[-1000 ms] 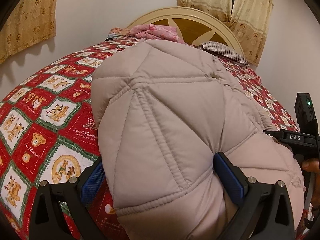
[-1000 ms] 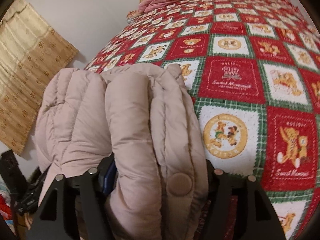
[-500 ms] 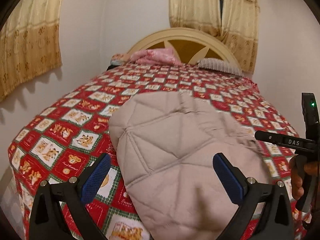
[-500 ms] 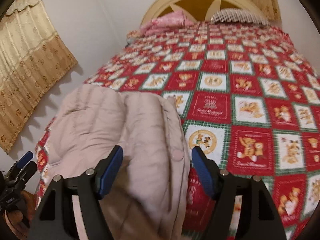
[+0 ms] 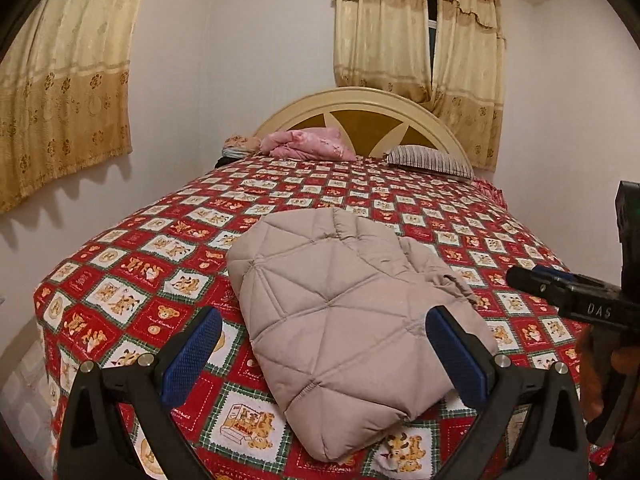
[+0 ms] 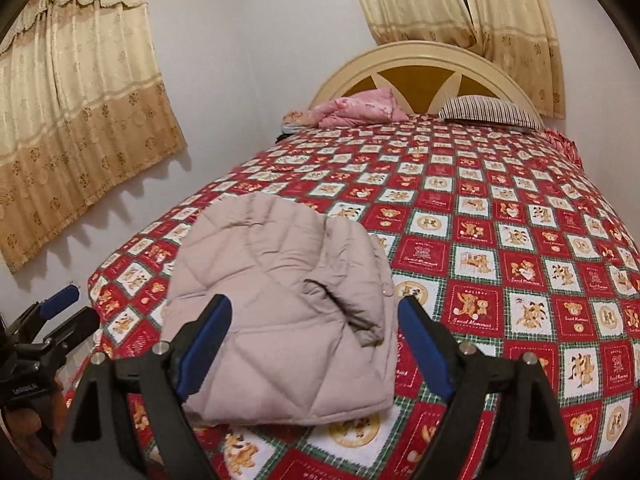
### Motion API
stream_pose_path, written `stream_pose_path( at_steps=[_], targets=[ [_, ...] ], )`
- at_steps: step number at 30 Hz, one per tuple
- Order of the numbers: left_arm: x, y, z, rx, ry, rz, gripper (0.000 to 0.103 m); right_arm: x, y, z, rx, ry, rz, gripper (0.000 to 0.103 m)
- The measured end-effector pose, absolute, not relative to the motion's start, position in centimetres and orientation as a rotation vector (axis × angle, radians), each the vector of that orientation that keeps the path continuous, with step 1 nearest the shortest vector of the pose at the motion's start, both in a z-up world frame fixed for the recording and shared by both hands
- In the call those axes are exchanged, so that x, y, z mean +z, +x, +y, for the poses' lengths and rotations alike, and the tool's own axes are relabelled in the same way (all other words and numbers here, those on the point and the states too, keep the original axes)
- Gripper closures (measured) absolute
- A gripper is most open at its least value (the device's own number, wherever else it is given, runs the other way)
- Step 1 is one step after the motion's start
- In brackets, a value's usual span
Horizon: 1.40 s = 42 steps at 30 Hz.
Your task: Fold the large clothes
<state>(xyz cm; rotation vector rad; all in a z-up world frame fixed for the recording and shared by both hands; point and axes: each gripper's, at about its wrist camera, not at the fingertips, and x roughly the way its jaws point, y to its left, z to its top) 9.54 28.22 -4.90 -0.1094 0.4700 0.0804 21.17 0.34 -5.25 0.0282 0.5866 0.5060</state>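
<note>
In the left wrist view the left gripper (image 5: pixel 322 354) is spread wide and empty, its black arms tipped with blue dimpled pads (image 5: pixel 192 356), held above the near end of the bed. Between and beyond the fingers lies the jacket (image 5: pixel 340 312), a puffy beige quilted garment stitched in diamond and triangle panels, folded into a thick, roughly rectangular bundle on the bedspread (image 5: pixel 132 280), near the foot of the bed. The spread is a red, white and green patchwork of teddy-bear squares. This view alone shows the right gripper (image 5: pixel 560 286) from the side at the right edge, a black bar lettered "DAS" with blue tips. In the right wrist view the right gripper (image 6: pixel 314 340) is likewise released, fingers wide apart and gripping nothing, above the jacket (image 6: pixel 280 280). Here the bundle's layered open edge with a round snap shows on its right side, hidden from the other camera. The left gripper (image 6: pixel 60 312) appears at the far left. Both views show a cream arched headboard (image 6: pixel 432 54), a striped pillow (image 6: pixel 492 110), a crumpled pink cloth (image 6: pixel 360 108) and gold patterned curtains (image 6: pixel 80 120).
</note>
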Motion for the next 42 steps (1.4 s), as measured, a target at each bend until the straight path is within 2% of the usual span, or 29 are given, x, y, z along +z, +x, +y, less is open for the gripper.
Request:
stream_pose_path(
  at_steps=[20,24,42],
  targets=[
    [-4.4,8.4,28.0,0.086,-0.101,0.449,0.001,-4.5,18.5,-0.4,0.507,0.036,0.532,0.015],
    [-4.4,8.4,27.9,0.086,-0.099,0.449,0.001,-4.4,18.2,-0.6,0.507,0.039,0.515,0.010],
    [-4.7,8.6,27.8,0.093,-0.083,0.454,0.001,-4.0,17.7,-1.2,0.509,0.049,0.497,0.009]
  ],
)
